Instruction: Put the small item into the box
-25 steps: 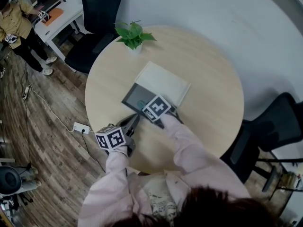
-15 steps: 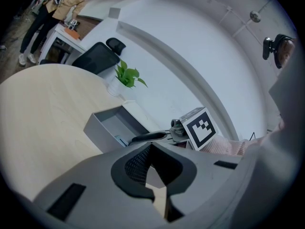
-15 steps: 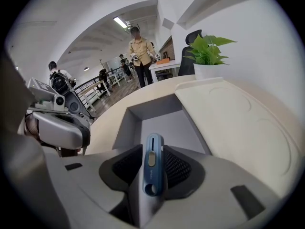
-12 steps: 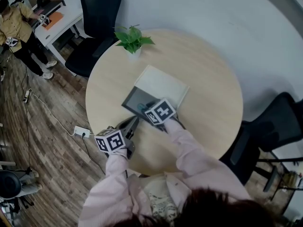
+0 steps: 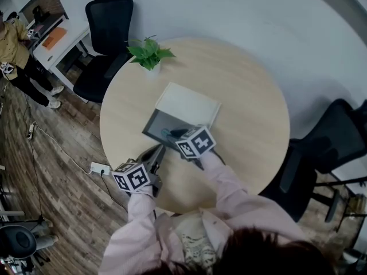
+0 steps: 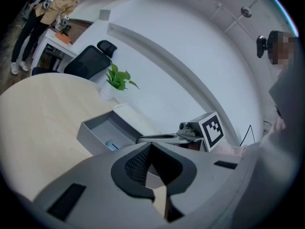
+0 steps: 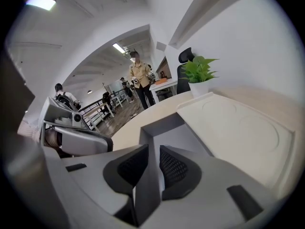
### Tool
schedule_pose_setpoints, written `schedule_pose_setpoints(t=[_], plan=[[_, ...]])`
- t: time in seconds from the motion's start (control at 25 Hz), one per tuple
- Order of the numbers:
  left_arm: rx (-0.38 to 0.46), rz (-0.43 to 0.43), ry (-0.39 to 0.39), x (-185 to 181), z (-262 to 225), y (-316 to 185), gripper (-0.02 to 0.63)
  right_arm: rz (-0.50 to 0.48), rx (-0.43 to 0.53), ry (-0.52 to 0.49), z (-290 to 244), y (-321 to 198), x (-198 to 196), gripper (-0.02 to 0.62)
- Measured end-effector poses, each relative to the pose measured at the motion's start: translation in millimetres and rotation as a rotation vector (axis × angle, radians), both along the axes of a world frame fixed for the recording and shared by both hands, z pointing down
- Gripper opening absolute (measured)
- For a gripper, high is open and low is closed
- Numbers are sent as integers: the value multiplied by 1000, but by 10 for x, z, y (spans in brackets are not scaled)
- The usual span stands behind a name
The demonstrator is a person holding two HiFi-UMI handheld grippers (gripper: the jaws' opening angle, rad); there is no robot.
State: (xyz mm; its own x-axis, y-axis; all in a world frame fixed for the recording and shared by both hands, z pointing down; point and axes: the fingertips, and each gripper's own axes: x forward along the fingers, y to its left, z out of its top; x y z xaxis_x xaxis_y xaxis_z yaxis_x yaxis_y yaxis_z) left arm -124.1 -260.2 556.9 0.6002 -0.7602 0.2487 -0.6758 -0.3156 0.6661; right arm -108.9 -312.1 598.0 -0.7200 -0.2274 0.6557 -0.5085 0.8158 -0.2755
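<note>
An open grey box (image 5: 156,125) lies on the round wooden table (image 5: 246,96), its white lid (image 5: 189,104) beside it on the far side. A small teal item (image 5: 167,133) lies inside the box and is also seen in the left gripper view as a small item (image 6: 110,145). My right gripper (image 5: 176,135) is at the box's near wall (image 7: 162,128). Its jaws are closing, with that wall between the pads and filling the gap. My left gripper (image 5: 158,152) rests near the table's front edge, left of the box, jaws together and empty (image 6: 151,151).
A potted plant (image 5: 148,55) stands at the table's far left edge. Black office chairs stand behind the table (image 5: 108,27) and to its right (image 5: 321,153). A power strip (image 5: 98,167) with a cable lies on the wooden floor. A person (image 5: 14,44) stands by a desk, far left.
My right gripper has drawn back a little from inside the box to its near wall. The left gripper has stayed where it was.
</note>
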Motion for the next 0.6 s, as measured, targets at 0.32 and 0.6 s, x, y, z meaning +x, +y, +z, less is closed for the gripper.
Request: schedule_pose_setpoints(t=[0.32,0.6], plan=[[55,31,-53,74,-140,78,9,16,23,-161,-380,168,21,41],[103,30,-113,87,-236,131,9,44,39,-245,-536,281,96,12]])
